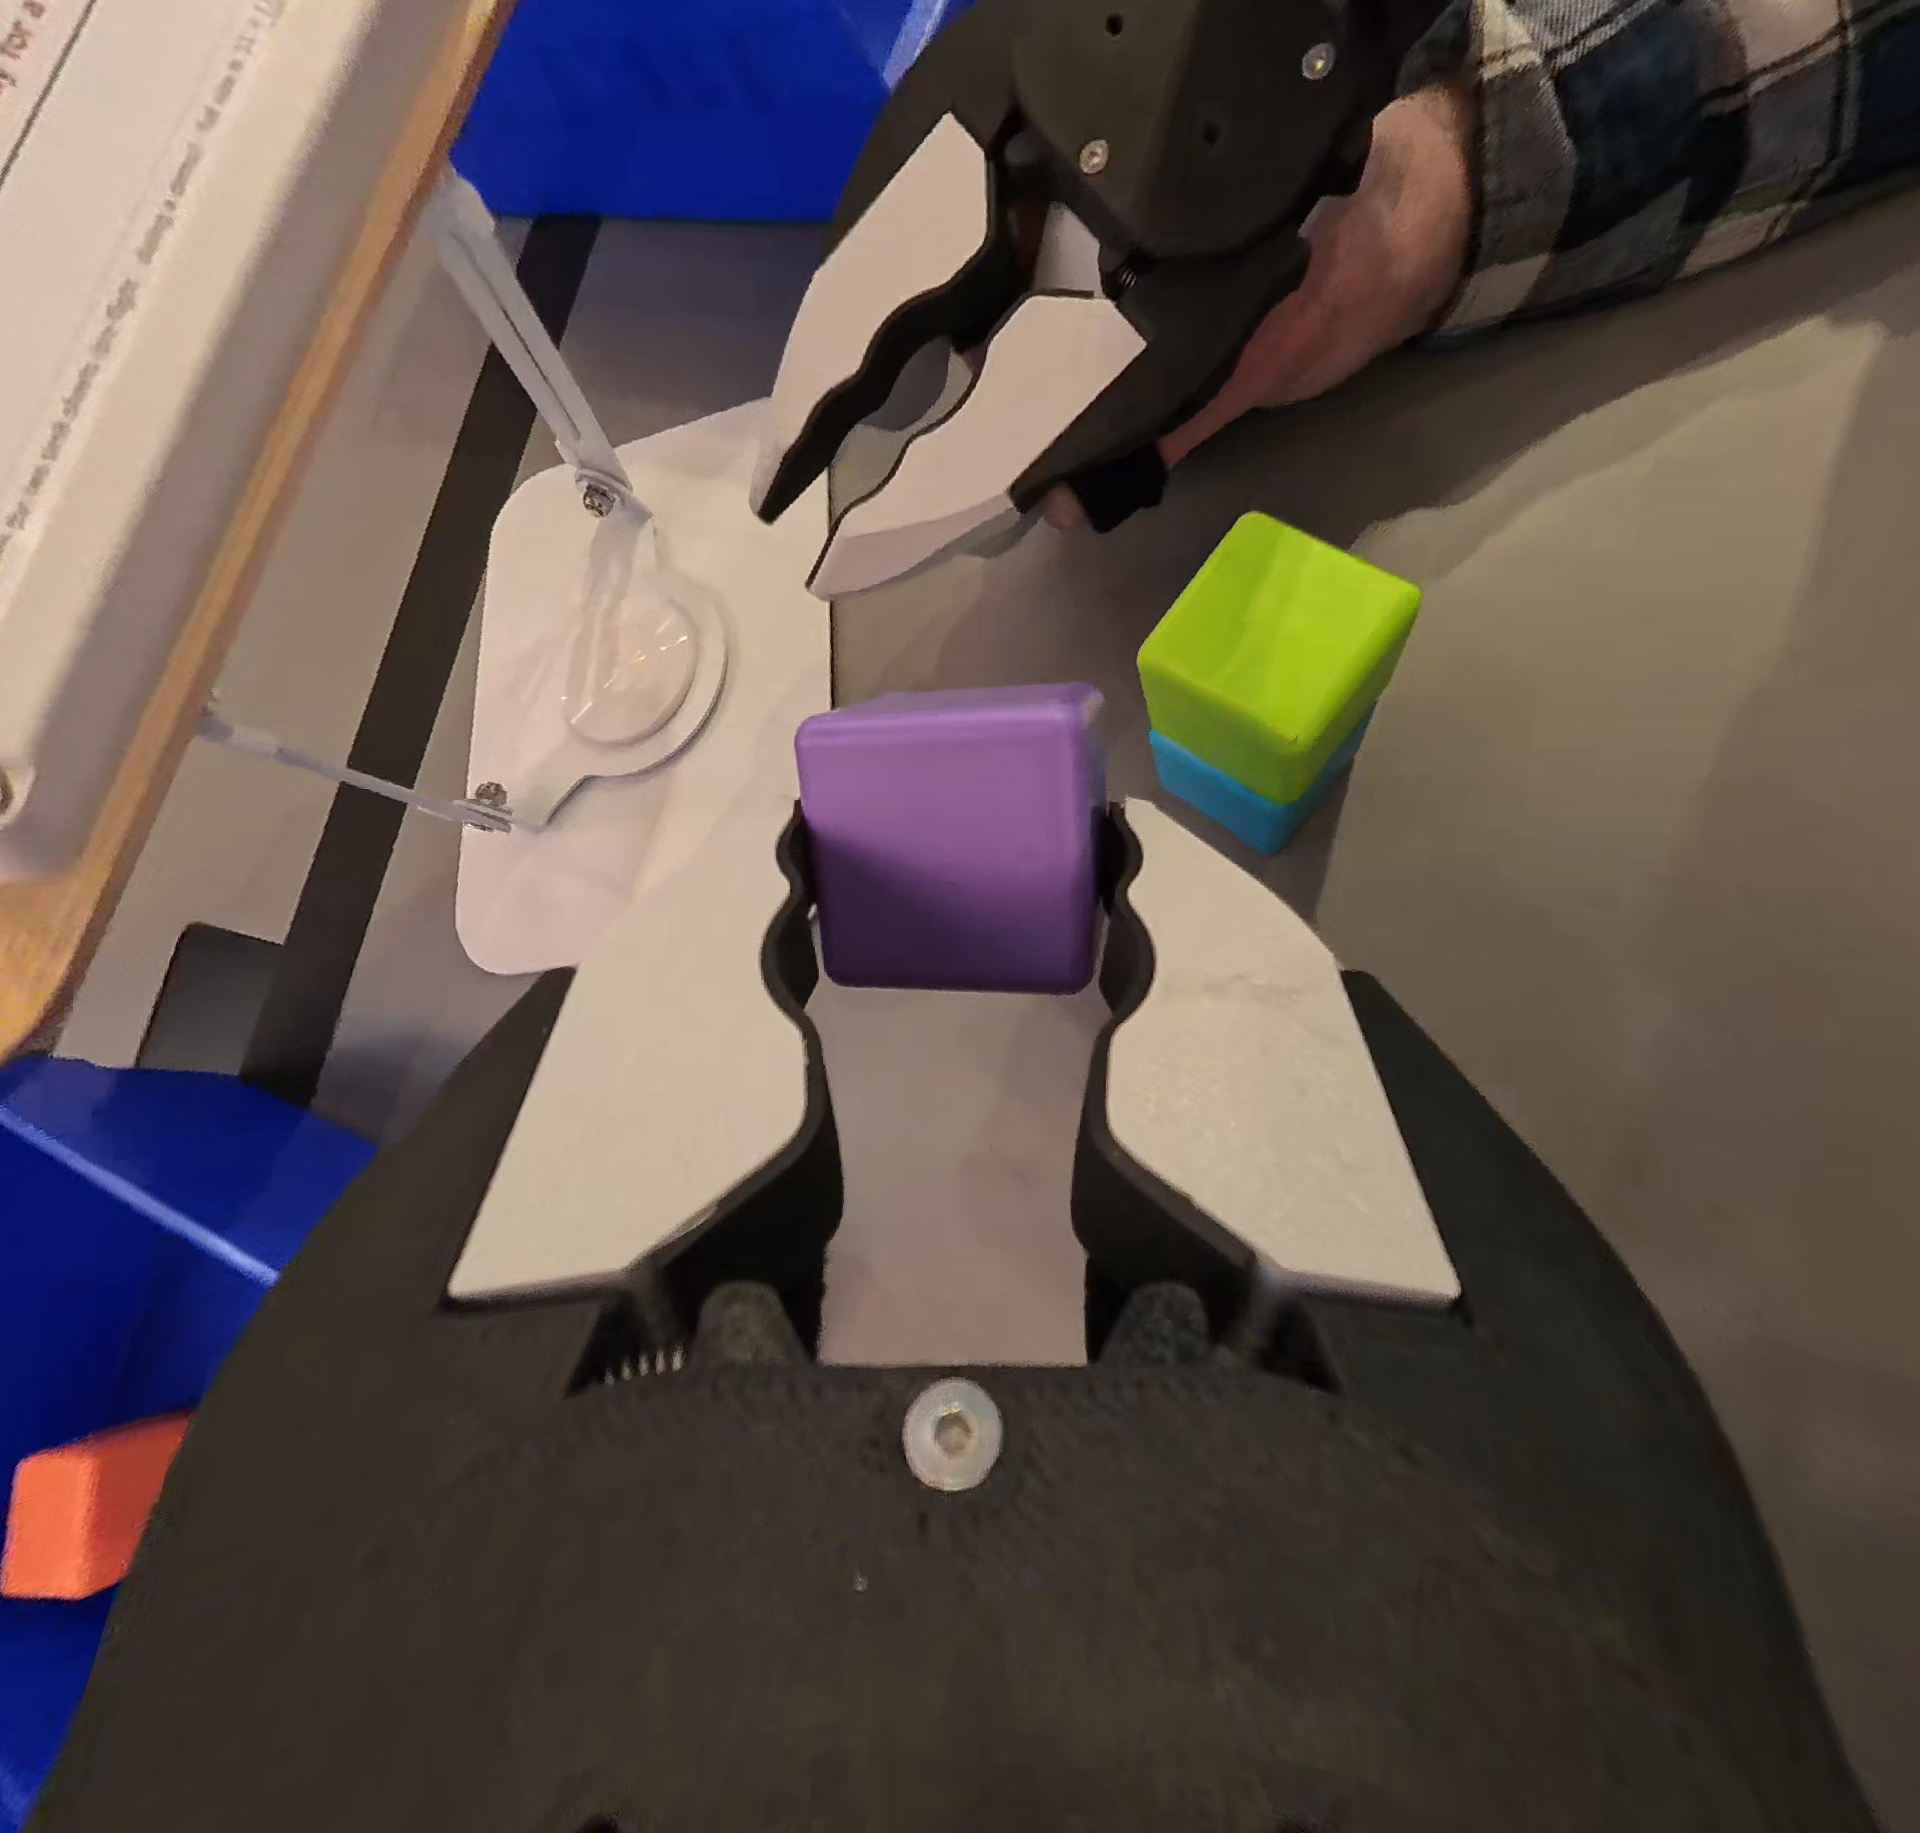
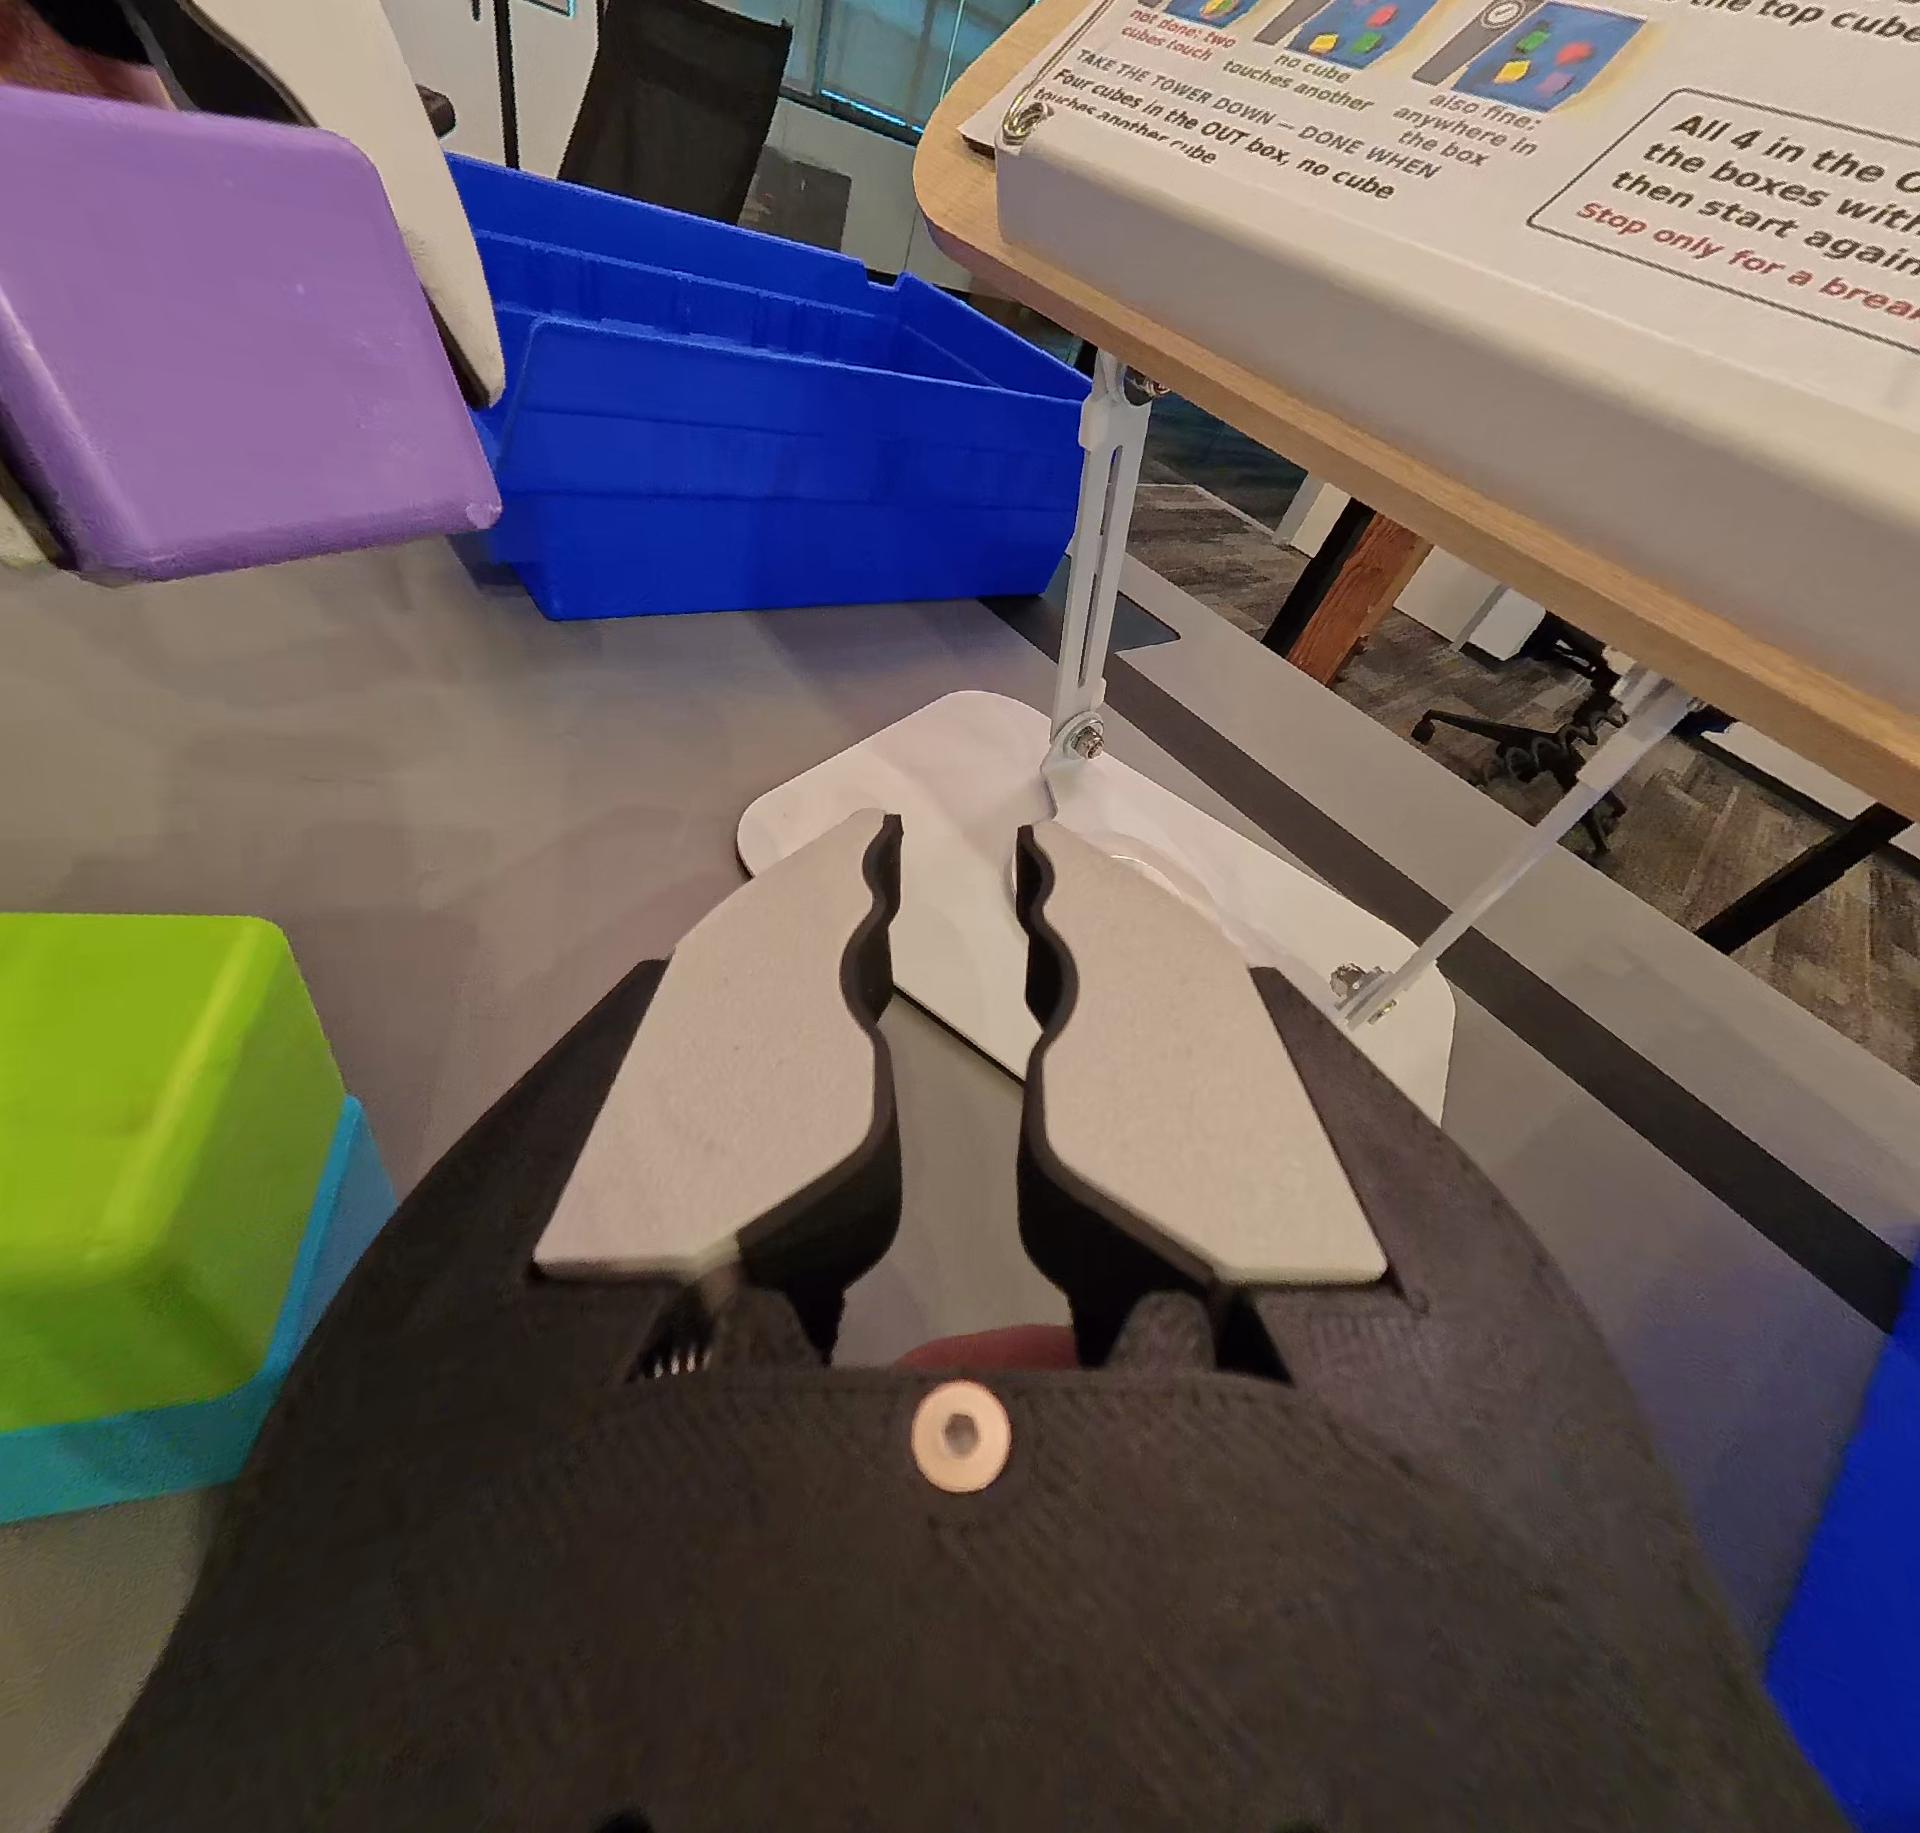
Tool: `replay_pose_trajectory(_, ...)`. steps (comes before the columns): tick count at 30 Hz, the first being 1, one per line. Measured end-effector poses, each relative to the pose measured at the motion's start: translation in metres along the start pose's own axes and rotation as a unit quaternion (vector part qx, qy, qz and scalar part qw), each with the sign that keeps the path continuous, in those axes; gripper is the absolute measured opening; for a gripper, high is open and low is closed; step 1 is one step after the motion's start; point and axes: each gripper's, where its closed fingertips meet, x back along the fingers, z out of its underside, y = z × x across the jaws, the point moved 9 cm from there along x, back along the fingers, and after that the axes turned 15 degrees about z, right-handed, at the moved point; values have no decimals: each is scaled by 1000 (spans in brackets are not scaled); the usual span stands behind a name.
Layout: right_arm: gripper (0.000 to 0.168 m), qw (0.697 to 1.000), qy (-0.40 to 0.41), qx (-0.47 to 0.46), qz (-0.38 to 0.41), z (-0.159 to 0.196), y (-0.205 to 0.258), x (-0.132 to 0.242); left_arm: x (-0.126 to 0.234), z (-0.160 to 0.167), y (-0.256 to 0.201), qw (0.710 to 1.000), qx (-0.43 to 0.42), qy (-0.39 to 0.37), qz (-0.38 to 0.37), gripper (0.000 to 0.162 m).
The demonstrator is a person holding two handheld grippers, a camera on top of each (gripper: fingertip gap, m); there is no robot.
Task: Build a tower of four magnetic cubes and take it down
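Observation:
My left gripper (image 1: 961,817) is shut on a purple cube (image 1: 945,848) and holds it above the grey table, left of and near a small stack. The stack is a green cube (image 1: 1278,640) on a light blue cube (image 1: 1236,801). My right gripper (image 2: 956,838) is empty, its jaws a narrow gap apart, low over the table. It also shows in the left wrist view (image 1: 800,547), beyond the stack, held by a hand in a plaid sleeve. In the right wrist view the purple cube (image 2: 229,329) is at the upper left and the green cube (image 2: 135,1139) on the light blue cube (image 2: 312,1368) at the left.
An orange cube (image 1: 83,1513) lies in a blue bin (image 1: 125,1212) at my lower left. Another blue bin (image 2: 779,453) stands at the far side of the table. A sign board (image 2: 1507,277) on a white stand base (image 1: 582,744) overhangs the table's edge. Left tips to right tips: about 11 centimeters.

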Motion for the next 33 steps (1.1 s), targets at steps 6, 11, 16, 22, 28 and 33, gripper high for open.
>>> replay_pose_trajectory(6, 21, 1000, 0, -2, 0, 0, 0, 0, -14, -34, -15, 996, -55, 64, 32, 52)
replay_pose_trajectory(11, 21, 1000, 0, -2, -1, 0, 0, 0, -29, -56, -30, 982, -127, 123, 73, 52)
replay_pose_trajectory(16, 21, 1000, 1, -2, -1, 0, 0, 0, -49, -60, -34, 955, -162, 207, 134, 52)
replay_pose_trajectory(22, 21, 1000, 2, -2, -2, 0, 0, 0, -54, -65, -32, 947, -170, 209, 174, 52)
replay_pose_trajectory(28, 21, 1000, 1, -1, -2, 0, 0, 0, -55, -65, -29, 945, -166, 201, 196, 51)
replay_pose_trajectory(33, 21, 1000, 1, -1, -2, 0, 0, 0, -54, -63, -29, 952, -165, 192, 174, 53)
